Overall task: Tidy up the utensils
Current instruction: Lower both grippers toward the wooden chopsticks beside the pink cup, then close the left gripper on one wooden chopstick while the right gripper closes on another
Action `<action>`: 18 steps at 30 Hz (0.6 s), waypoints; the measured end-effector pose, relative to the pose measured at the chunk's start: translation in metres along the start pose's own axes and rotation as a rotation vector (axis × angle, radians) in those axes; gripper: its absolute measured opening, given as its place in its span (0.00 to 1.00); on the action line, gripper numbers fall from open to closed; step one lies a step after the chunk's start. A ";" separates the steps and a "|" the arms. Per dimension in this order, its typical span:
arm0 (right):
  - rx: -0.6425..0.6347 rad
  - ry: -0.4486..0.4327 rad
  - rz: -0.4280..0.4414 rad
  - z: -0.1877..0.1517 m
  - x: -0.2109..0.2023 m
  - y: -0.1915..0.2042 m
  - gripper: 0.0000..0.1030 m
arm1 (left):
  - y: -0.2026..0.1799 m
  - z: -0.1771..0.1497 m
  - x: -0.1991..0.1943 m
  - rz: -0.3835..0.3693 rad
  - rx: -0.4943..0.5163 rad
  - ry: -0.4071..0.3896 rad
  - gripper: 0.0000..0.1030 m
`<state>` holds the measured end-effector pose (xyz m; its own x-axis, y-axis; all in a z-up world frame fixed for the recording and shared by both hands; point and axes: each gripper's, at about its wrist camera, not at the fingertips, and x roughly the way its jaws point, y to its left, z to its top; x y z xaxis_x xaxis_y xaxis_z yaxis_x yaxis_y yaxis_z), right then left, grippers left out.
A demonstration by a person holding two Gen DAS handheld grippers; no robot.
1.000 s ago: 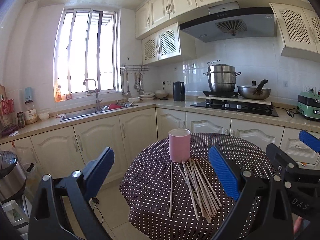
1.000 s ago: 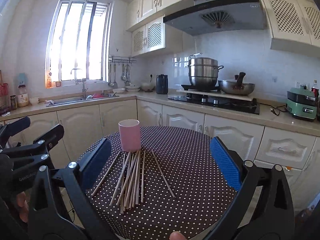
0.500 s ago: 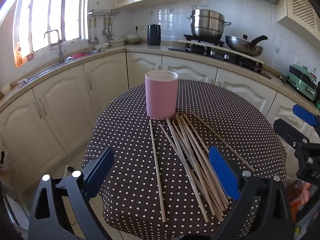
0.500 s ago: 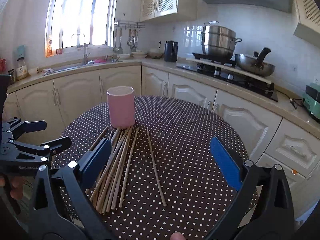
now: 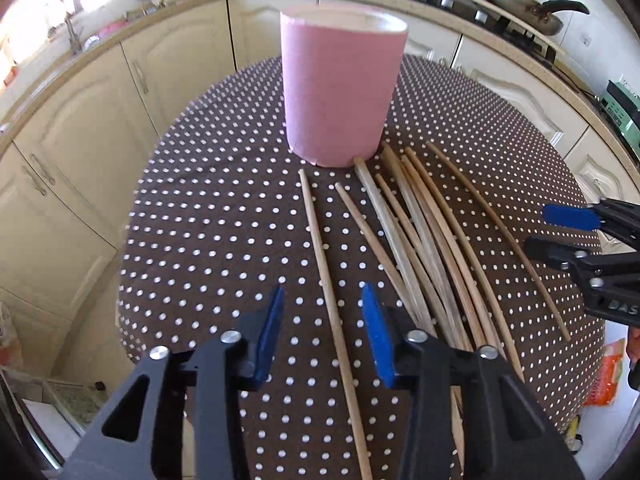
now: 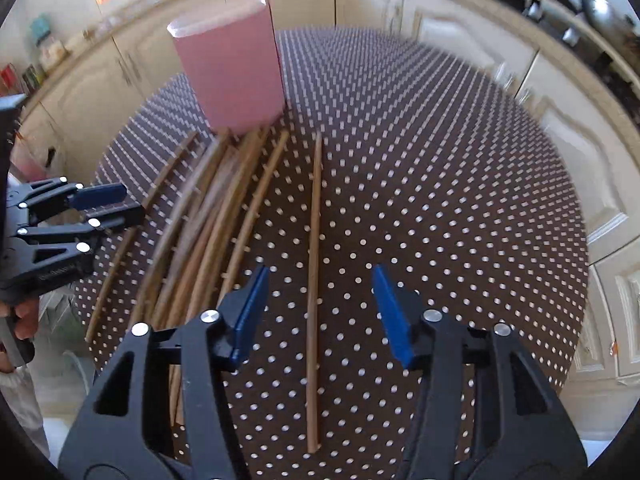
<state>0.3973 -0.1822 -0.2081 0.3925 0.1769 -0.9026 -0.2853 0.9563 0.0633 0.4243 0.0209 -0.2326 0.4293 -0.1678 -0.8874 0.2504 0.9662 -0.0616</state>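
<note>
Ahead of both your jaws stands the pink cup [image 5: 343, 88] on the dotted table [image 5: 208, 216]. Each gripper, left [image 5: 322, 330] and right [image 6: 316, 314], is spread around one lone chopstick [image 6: 314, 280]: light, stiff, likely to roll, so pinch mid-shaft. Near ends are cut off; right view blurs.

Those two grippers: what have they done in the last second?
Both came down toward the table. The left gripper narrowed its jaws around the leftmost chopstick; the right gripper now straddles the lone chopstick on the right. Neither holds anything yet. The pink cup and the chopsticks stayed put.
</note>
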 end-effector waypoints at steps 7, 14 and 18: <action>-0.016 0.139 0.014 0.020 0.024 0.004 0.34 | 0.004 0.012 0.018 0.010 -0.001 0.062 0.25; -0.029 0.224 -0.030 0.049 0.041 0.014 0.14 | 0.008 0.020 0.019 0.037 0.006 0.095 0.09; -0.012 0.243 -0.028 0.064 0.051 0.010 0.06 | 0.018 0.028 0.024 0.023 -0.021 0.092 0.06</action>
<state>0.4699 -0.1489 -0.2259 0.1784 0.0879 -0.9800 -0.2881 0.9570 0.0334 0.4637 0.0288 -0.2424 0.3533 -0.1283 -0.9267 0.2227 0.9736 -0.0499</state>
